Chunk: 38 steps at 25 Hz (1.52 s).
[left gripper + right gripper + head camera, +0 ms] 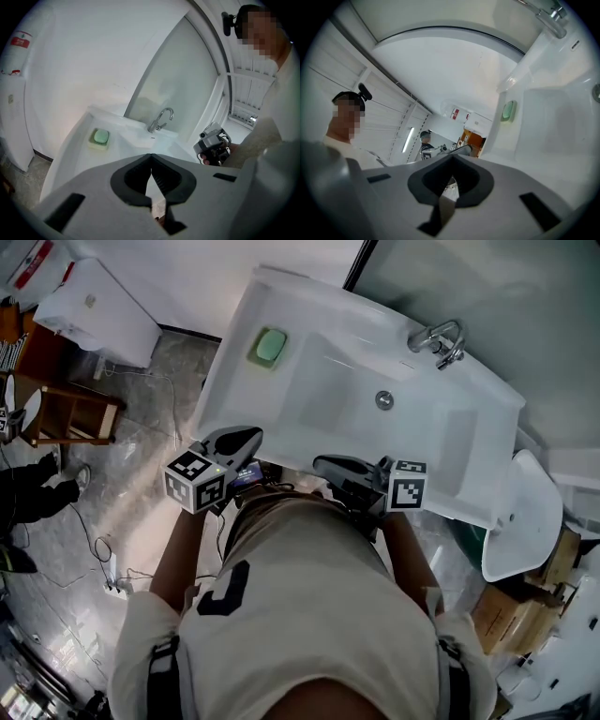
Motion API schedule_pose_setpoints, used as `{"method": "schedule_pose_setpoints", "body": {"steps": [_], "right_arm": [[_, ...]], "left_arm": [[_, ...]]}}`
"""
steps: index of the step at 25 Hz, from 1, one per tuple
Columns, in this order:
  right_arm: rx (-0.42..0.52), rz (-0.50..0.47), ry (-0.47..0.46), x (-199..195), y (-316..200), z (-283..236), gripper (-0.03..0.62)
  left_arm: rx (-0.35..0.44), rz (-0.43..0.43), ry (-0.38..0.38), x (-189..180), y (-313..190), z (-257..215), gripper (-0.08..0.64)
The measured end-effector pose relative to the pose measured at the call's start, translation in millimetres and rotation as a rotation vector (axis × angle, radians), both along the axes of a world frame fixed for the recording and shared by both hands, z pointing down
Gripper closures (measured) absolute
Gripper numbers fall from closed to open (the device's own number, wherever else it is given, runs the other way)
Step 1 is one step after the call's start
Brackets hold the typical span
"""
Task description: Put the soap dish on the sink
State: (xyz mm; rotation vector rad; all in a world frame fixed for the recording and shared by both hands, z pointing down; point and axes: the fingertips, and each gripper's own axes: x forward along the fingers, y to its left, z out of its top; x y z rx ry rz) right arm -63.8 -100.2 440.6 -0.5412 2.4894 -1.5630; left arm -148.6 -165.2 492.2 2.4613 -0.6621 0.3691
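Your cream shirt [309,615] fills the foreground as you stand at the near edge of the white sink [450,442], a gripper in each hand. Your left gripper [253,434] hangs at the sink's near rim, toward its left end. Its dark jaws are closed tip to tip and nothing is caught between them. Your right gripper [321,463] sits just off the near rim at about the sink's middle. It is turned toward the sink's left end, and its jaws are likewise pressed together and empty. Each tool carries its marker cube on the side away from the sink.

The soap dish [269,347], pale yellow-green with a green bar of soap [272,345] lying in it, rests flat on the ledge at the sink's left end. It is well apart from both grippers and touches neither. A chrome faucet [439,341] stands on the sink's far rim toward the right end, across the basin from the dish. The round drain [384,399] lies in the basin floor, just in front of the faucet.

Off the sink's left end, a wooden shelf unit [70,413] stands on the marbled floor [141,484], and loose cables [112,568] trail across the tiles beside you.
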Motion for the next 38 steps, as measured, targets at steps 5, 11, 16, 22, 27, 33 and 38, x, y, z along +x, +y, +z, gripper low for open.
{"method": "schedule_pose_setpoints", "body": {"steps": [5, 11, 16, 22, 27, 33, 38], "right_arm": [[0.05, -0.023, 0.008, 23, 21, -7, 0.581], [0.049, 0.015, -0.022, 51, 46, -7, 0.581], [0.027, 0.06, -0.05, 67, 62, -2, 0.581], [0.008, 0.052, -0.08, 73, 80, 2, 0.581], [-0.012, 0.034, -0.091, 77, 97, 4, 0.581], [-0.073, 0.029, -0.111, 76, 107, 18, 0.581], [-0.066, 0.053, -0.1, 77, 100, 15, 0.581]], "left_arm": [[0.02, -0.029, 0.002, 21, 13, -10, 0.54], [0.033, 0.033, -0.022, 55, 38, -12, 0.54], [0.029, 0.089, -0.066, 73, 59, -3, 0.54], [0.029, 0.093, -0.089, 80, 77, -3, 0.54], [0.019, 0.052, -0.105, 77, 98, -3, 0.54], [0.0, 0.007, -0.127, 68, 111, 6, 0.54], [0.008, 0.017, -0.15, 66, 110, 8, 0.54]]}}
